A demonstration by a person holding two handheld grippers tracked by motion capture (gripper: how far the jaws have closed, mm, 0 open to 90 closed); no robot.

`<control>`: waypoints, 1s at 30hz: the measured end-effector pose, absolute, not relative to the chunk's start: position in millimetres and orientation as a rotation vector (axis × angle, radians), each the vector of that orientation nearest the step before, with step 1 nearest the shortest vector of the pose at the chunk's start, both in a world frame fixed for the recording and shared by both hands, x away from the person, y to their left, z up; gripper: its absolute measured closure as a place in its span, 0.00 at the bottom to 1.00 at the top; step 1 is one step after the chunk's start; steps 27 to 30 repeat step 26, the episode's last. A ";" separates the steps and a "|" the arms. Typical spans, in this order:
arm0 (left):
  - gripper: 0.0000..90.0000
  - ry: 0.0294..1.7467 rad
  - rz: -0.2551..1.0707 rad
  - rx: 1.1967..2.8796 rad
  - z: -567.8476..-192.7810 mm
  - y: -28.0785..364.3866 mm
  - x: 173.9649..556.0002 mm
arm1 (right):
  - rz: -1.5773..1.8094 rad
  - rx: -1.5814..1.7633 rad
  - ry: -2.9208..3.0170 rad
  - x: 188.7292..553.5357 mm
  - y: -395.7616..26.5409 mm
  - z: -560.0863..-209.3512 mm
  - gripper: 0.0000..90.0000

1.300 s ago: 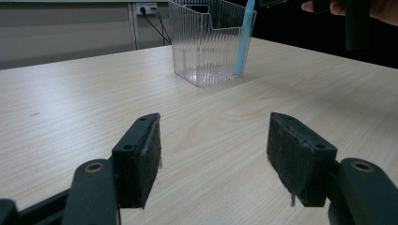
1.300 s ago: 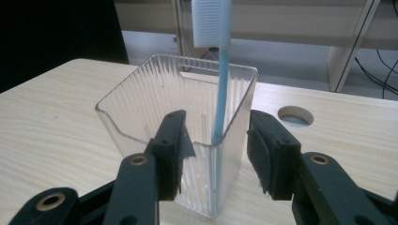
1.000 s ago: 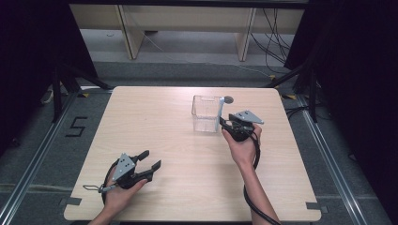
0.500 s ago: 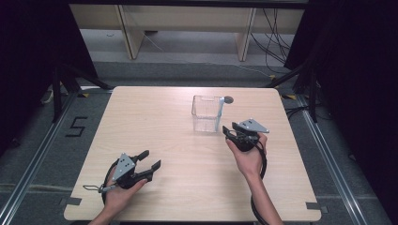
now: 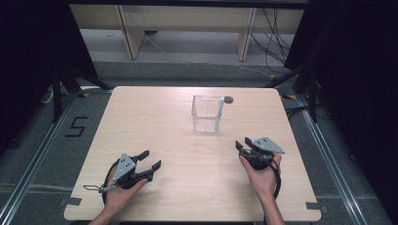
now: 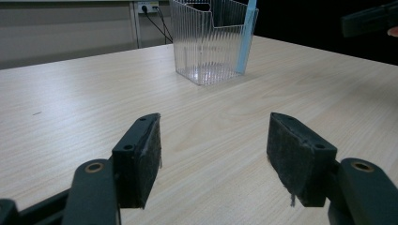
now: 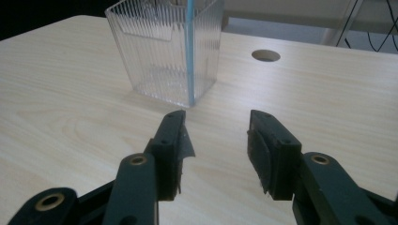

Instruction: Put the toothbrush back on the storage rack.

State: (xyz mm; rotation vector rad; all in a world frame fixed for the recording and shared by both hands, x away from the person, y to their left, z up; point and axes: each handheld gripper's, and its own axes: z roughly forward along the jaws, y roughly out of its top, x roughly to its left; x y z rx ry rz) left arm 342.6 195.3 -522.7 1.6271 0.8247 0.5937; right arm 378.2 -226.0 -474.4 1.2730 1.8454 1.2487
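Now right hand-held gripper point(image 5: 242, 146) farther from clear bin point(image 5: 206, 114), nearer the person.

The table point(image 5: 155, 122) is pale beige wood with fine, slightly darker grain lines running along its length, and a dark round hole point(image 5: 228, 99) sits at its far edge. The ribbed container point(image 5: 205, 114) is clear, colourless plastic with close vertical ridges on its walls. The stick point(image 7: 190, 51) standing at its corner is light blue. The left gripper point(image 5: 149, 164) and the right gripper point(image 5: 242, 142) are black, each topped by a light grey plate, with matt black pads point(image 6: 148, 157) and brass-coloured rings at their pivots. The floor point(image 5: 42, 154) is dark grey, marked with a black "5".
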 end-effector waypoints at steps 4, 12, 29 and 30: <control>0.39 0.830 0.590 1.628 -522.6 195.1 342.9 | 1.217 1.235 1.873 367.4 -234.9 -480.4 0.64; 0.39 0.833 0.593 1.625 -522.6 195.2 342.8 | 1.232 1.266 1.843 346.6 -243.8 -491.4 0.64; 0.39 0.827 0.591 1.627 -522.6 195.2 342.7 | 1.261 1.280 1.789 341.7 -248.9 -500.4 0.63; 0.39 0.827 0.591 1.627 -522.6 195.2 342.7 | 1.261 1.280 1.789 341.7 -248.9 -500.4 0.63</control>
